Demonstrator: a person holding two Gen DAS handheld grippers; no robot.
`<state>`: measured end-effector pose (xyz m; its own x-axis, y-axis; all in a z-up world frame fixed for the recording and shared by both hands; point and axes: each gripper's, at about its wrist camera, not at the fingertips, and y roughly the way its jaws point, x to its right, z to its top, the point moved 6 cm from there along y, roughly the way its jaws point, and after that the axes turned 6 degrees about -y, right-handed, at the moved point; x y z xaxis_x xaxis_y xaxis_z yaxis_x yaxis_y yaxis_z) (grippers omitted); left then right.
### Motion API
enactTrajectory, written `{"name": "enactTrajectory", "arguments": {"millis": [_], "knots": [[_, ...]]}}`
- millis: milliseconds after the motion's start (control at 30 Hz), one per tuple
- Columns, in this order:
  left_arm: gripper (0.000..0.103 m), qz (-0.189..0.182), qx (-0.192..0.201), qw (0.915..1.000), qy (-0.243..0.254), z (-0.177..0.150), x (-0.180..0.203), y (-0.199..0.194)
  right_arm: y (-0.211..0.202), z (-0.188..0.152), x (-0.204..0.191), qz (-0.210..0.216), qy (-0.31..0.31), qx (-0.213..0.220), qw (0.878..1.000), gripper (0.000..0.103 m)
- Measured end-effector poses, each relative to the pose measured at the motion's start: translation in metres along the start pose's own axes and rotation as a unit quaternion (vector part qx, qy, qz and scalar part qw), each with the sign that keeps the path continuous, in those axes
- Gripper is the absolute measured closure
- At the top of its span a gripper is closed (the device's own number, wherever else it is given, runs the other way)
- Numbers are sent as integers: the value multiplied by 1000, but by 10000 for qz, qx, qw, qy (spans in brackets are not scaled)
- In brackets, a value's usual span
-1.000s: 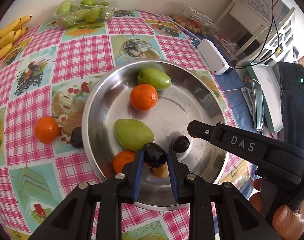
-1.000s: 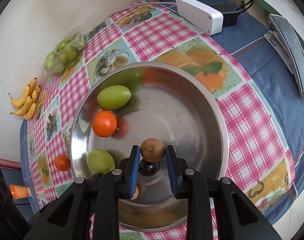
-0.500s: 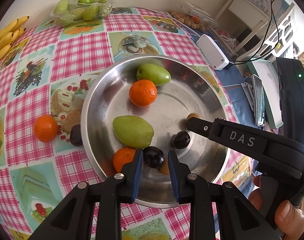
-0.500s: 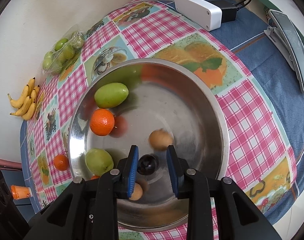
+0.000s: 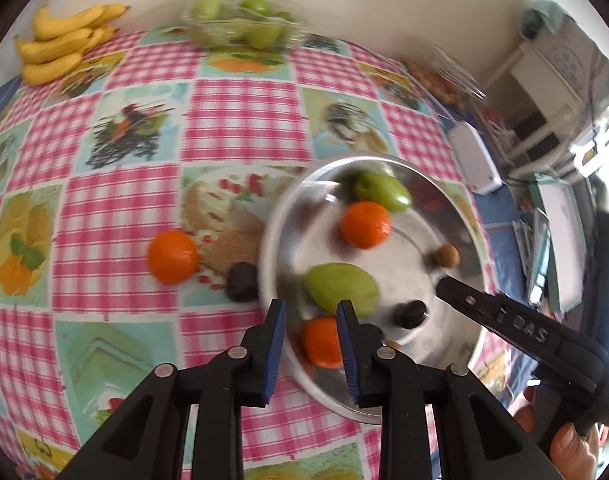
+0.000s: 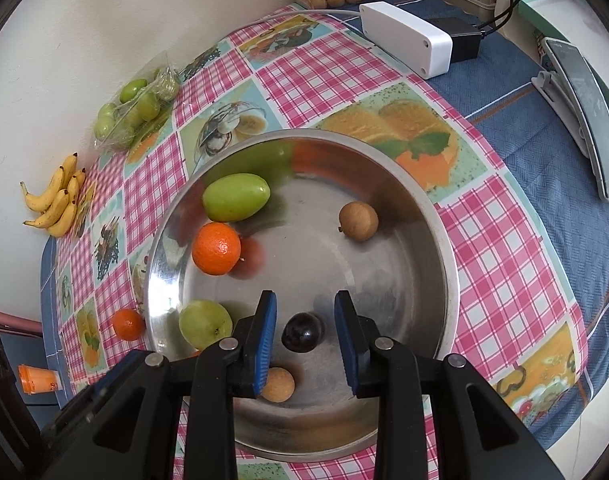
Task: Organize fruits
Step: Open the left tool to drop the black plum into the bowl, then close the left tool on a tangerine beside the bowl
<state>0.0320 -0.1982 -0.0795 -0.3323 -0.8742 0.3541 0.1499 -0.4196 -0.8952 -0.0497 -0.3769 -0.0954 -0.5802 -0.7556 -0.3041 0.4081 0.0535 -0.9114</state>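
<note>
Over the bowl [image 6: 444, 240], both grippers are empty, right gripper [image 6: 305, 334] and left gripper [image 5: 310, 346] with jaws narrowly apart. Fruits sit inside; orange [image 5: 172, 257] and plum [image 5: 242, 281] wait outside its left rim, likely next.

Only legible marking: white letters "DAS" on the black arm of the right gripper [image 5: 440, 290], left wrist view; other print in the background too blurred to read

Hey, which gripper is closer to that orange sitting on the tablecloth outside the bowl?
Left. The left gripper hangs over the bowl's near rim, on the side facing the orange. The right gripper is farther in, over the bowl's floor above a dark plum.
</note>
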Motion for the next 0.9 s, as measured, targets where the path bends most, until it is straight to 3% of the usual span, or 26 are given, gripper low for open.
{"name": "enactTrajectory", "arguments": {"millis": [100, 233, 433, 500, 567, 600, 633, 700, 767, 900], "knots": [[74, 161, 91, 9992, -351, 8, -24, -4, 1, 0, -2, -32, -56, -15, 10000, 72], [64, 212, 126, 9969, -741, 14, -51, -7, 0, -1, -8, -64, -185, 4, 9998, 72], [63, 211, 139, 9956, -898, 17, -64, -10, -1, -3, -18, -105, -404, 36, 9991, 73], [55, 251, 156, 9956, -895, 17, -66, -11, 0, -3, -20, -126, -461, 36, 9989, 72], [30, 342, 172, 9954, -879, 17, -67, -11, 2, -4, -22, -156, -506, 29, 9986, 72], [25, 382, 191, 9951, -892, 17, -68, -10, 2, -4, -24, -168, -532, 26, 9984, 66], [19, 399, 200, 9949, -910, 17, -70, -10, 4, -5, -26, -175, -585, 29, 9981, 49], [12, 396, 191, 9945, -947, 17, -73, -9, 4, -5, -27, -185, -619, 35, 9979, 32], [0, 440, 218, 9941, -966, 17, -76, -9, 6, -5, -29, -202, -689, 33, 9974, 32], [0, 587, 345, 9938, -881, 19, -80, -11, 9, -7, -32, -261, -801, 1, 9964, 25]]}}
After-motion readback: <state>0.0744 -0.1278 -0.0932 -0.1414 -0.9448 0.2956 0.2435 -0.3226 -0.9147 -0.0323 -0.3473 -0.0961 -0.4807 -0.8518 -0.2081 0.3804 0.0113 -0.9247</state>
